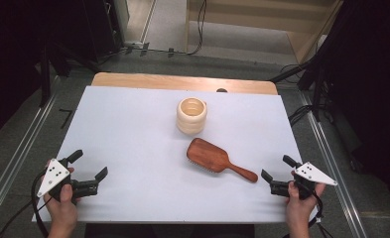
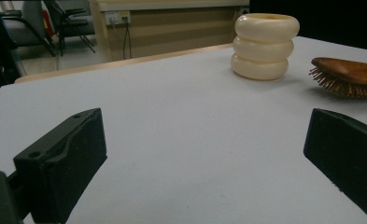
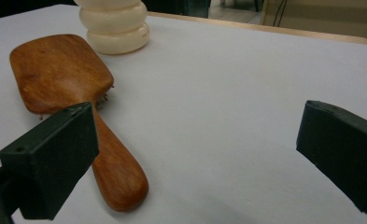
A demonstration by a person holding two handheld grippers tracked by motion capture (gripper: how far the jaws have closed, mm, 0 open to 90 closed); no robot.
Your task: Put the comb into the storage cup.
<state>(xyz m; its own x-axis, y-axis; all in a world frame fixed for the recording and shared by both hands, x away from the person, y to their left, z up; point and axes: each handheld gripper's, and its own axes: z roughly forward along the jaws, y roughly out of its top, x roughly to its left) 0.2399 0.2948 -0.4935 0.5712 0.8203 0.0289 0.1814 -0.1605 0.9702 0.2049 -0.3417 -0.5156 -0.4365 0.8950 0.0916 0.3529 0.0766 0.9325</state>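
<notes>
At the near left corner of the desk (image 1: 133, 129), the left gripper (image 1: 89, 171) sits low over the white surface in the person's left hand (image 1: 61, 208), its jaws spread wide with nothing between them; the left gripper view confirms bare white surface between the two black jaws. At the near right corner, the right gripper (image 1: 277, 168) is held by the right hand (image 1: 299, 203), likewise released, jaws wide apart and holding nothing. It points toward the middle of the desk, and its nearer jaw stands just beside the tip of the brush handle, apart from it as far as the high view shows.

The hairbrush (image 1: 217, 159) lies a little right of the desk's centre, wooden back up and bristles down. Its handle runs toward the near right corner and its broad head toward the middle. In the right gripper view the hairbrush (image 3: 78, 107) lies just ahead of the left-hand jaw, the handle end close to it.

Beyond the brush head, toward the far edge, stands a cream cup (image 1: 191, 115) with a ribbed, three-ring wall, upright and open at the top. It is near the brush but not touching it. In the left gripper view the cup (image 2: 265, 46) stands with the hairbrush (image 2: 347, 77) to its right.
</notes>
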